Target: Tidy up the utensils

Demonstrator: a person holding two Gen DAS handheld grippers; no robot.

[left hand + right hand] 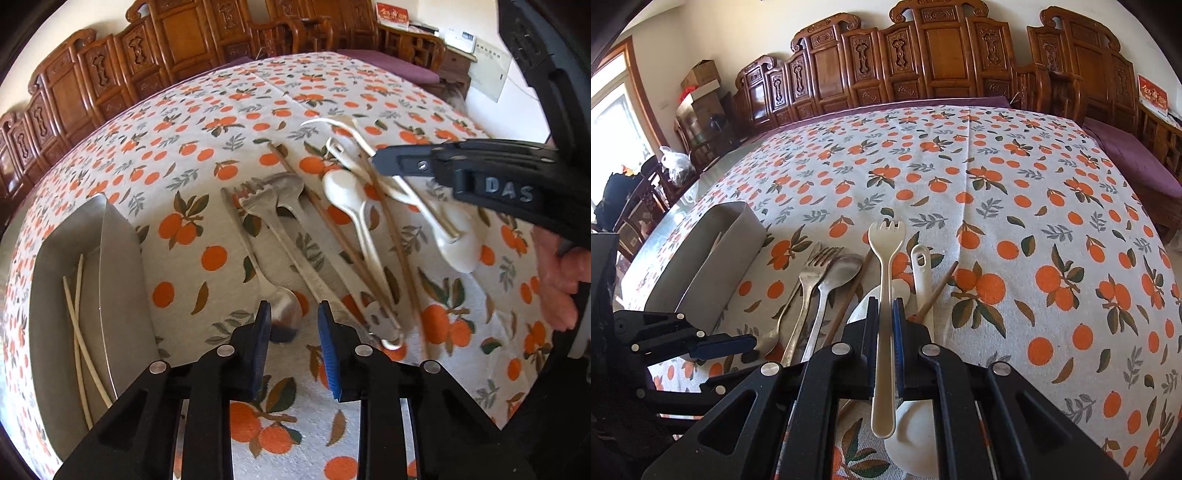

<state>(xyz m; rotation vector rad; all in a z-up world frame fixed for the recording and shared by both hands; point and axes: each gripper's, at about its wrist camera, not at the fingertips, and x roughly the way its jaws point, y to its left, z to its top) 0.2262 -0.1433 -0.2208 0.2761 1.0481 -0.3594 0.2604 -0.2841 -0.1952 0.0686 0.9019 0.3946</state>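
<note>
The left tool [291,314] hangs steeply over the desk [229,122], its blue pads partly open with the bowl of a metal spoon [282,312] lying between them; the pads do not press on it. From this wrist view the spoon's handle runs away from the tool, up and to the left, so its long axis lies roughly along the fingers rather than across them. A closing grip would, I judge, catch the bowl's sides, not the handle. Just right of it lie a metal fork [280,236] and a second metal spoon [295,195], then brown chopsticks [332,229] and white plastic spoons [351,206], all roughly parallel. The metal tray [122,266], with pale chopsticks [79,314] in it, stands at the left, so this hand is the nearer one to it.

In the right wrist view, the right tool [885,306] is clamped on the handle of a white plastic fork [884,295], held clear of the desk, tines pointing away. The left tool shows at the lower left, down by the metal spoon's bowl. The tray lies beyond, further left.
</note>
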